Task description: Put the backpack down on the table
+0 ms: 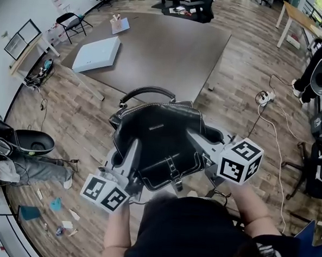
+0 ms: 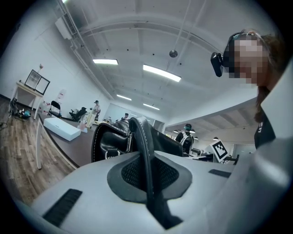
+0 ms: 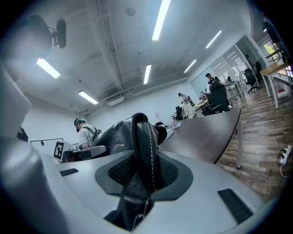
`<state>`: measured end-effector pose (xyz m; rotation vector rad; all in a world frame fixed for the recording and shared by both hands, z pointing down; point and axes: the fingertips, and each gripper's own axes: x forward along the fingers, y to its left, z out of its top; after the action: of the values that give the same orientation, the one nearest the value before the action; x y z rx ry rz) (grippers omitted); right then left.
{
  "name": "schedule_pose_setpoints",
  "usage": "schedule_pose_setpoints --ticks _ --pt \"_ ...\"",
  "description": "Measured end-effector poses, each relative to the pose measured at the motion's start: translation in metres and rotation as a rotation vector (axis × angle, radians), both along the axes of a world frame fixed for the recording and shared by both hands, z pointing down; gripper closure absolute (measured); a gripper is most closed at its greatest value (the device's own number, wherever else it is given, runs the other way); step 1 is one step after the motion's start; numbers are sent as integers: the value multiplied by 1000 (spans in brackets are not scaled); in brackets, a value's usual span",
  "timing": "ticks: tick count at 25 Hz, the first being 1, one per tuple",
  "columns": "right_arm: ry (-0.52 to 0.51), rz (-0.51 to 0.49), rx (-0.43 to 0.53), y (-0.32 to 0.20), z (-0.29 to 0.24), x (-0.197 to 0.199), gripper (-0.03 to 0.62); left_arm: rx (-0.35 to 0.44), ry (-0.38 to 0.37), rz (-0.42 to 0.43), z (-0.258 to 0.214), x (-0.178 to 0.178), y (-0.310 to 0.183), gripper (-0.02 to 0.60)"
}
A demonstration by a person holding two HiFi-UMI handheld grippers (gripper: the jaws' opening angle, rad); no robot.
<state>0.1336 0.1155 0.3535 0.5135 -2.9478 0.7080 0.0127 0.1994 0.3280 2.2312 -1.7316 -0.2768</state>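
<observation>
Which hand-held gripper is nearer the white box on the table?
Left. The left hand-held gripper grips the backpack on the side toward the white box; the right hand-held gripper grips the far side.

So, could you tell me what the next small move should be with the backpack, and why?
Probably carry the backpack forward over the table before lowering it: the left gripper and right gripper are both shut on its sides, and in the head view it hangs over the floor, short of the table's near edge.
</observation>
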Motion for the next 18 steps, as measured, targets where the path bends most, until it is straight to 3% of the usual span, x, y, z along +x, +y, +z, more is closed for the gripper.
schedule_pose_setpoints --ticks 10,18 --pt "24 75 34 -61 -20 -114 473 37 49 84 -16 -119 -66 546" --pt "-23 146 50 -105 -32 -181 474 71 10 153 -29 -190 -119 546"
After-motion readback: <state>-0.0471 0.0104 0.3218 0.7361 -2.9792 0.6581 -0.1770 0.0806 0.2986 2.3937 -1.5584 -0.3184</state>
